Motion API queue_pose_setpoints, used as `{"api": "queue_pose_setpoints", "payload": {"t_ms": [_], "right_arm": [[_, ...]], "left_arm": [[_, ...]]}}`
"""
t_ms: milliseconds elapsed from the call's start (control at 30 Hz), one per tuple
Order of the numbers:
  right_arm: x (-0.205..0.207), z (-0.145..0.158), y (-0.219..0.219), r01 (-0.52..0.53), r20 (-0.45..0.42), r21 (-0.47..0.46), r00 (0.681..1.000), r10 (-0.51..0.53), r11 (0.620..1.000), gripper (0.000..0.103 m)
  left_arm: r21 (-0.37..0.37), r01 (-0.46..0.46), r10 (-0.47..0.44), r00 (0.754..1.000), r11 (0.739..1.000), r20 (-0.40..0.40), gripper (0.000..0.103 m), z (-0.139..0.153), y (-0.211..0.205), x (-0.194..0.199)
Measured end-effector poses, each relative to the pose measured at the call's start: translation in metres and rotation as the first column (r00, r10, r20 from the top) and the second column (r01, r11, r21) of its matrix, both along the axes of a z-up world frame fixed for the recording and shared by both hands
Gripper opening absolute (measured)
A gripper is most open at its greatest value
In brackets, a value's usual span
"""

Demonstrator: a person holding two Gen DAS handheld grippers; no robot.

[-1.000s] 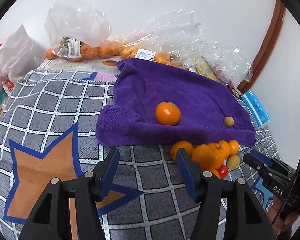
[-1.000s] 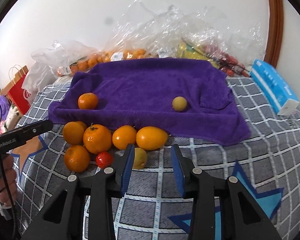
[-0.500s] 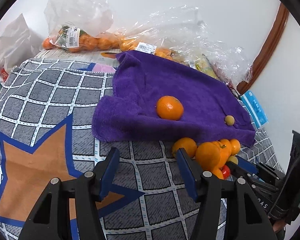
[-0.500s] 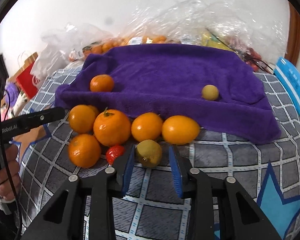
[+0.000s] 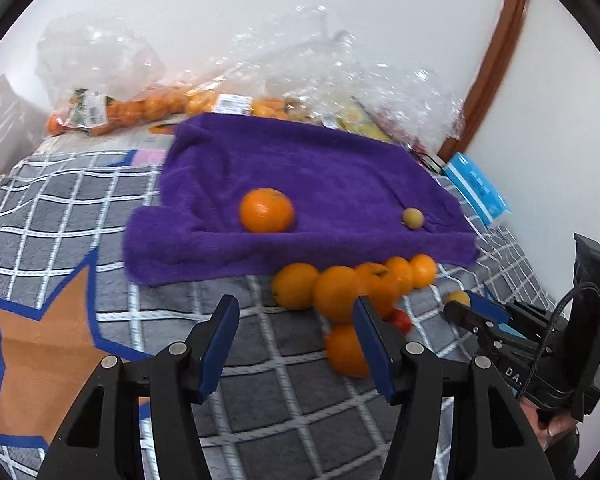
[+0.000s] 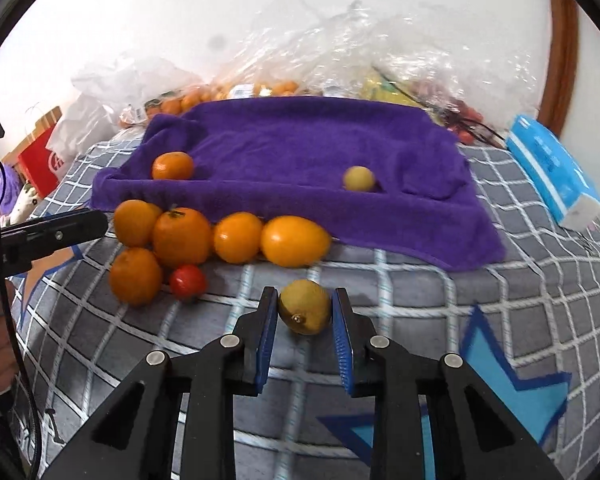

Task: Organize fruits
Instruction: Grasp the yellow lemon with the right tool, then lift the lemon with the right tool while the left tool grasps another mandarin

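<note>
Left to right, as I see it from my station.

1. My left gripper (image 5: pixel 296 332): fingers wide apart, holding nothing, hanging over the grey checked cover (image 5: pixel 260 400).
2. Purple towel (image 6: pixel 300 148), spread on the cover. On it, one orange (image 6: pixel 172 165) near the left fold and a small yellow fruit (image 6: pixel 359 178) further right, well apart.
3. Cluster of oranges (image 6: pixel 180 236) on the cover, just against the towel's front edge; a small red tomato (image 6: pixel 187 281) touches the cluster's near side.
4. My right gripper (image 6: pixel 305 312): pads closed against both sides of a yellow-green lemon (image 6: pixel 305 312), just in front of the cluster.
5. Blue tissue pack (image 6: pixel 552 176), far right, beside the towel.
6. Clear bags of fruit (image 6: pixel 340 64) behind the towel, against the wall.
</note>
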State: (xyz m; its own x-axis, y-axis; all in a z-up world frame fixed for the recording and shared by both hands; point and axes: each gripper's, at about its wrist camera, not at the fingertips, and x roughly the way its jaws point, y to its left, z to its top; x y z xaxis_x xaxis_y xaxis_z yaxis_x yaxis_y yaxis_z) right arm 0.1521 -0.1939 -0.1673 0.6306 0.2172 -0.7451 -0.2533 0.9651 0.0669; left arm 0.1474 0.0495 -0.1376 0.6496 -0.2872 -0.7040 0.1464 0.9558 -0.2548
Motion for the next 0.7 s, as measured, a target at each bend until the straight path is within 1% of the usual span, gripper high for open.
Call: {"api": "queue_pose_setpoints", "payload": {"t_ms": [200, 267, 467, 500, 633, 700], "right_arm": [[-0.006, 0.003, -0.014, 0.032, 0.041, -0.025, 0.999, -0.031, 0.999, 0.027], [-0.008, 0.002, -0.016, 0.032, 0.047, -0.032, 0.998, -0.031, 0.999, 0.027], [-0.008, 0.000, -0.023, 0.035, 0.035, 0.003, 0.999, -0.035, 0.999, 0.027], [-0.007, -0.001, -0.024, 0.038, 0.031, 0.002, 0.999, -0.038, 0.999, 0.027], [-0.003, -0.005, -0.022, 0.042, 0.008, -0.015, 0.999, -0.041, 0.999, 0.027], [-0.001, -0.006, -0.022, 0.041, -0.001, -0.013, 0.999, -0.041, 0.999, 0.027]], "left_arm": [[-0.018, 0.012, -0.012, 1.000, 1.000, -0.009, 0.056, 0.002, -0.013, 0.004], [-0.027, 0.003, -0.003, 1.000, 1.000, -0.009, 0.052, 0.002, -0.015, 0.005], [0.001, -0.001, 0.001, 1.000, 1.000, -0.031, 0.044, -0.001, -0.025, 0.011], [0.006, -0.002, 0.002, 0.999, 1.000, -0.035, 0.041, -0.002, -0.027, 0.011], [0.015, -0.005, 0.005, 0.999, 1.000, -0.047, 0.040, -0.005, -0.032, 0.014], [0.033, -0.011, 0.012, 0.999, 0.999, -0.042, 0.037, -0.006, -0.035, 0.015]]}}
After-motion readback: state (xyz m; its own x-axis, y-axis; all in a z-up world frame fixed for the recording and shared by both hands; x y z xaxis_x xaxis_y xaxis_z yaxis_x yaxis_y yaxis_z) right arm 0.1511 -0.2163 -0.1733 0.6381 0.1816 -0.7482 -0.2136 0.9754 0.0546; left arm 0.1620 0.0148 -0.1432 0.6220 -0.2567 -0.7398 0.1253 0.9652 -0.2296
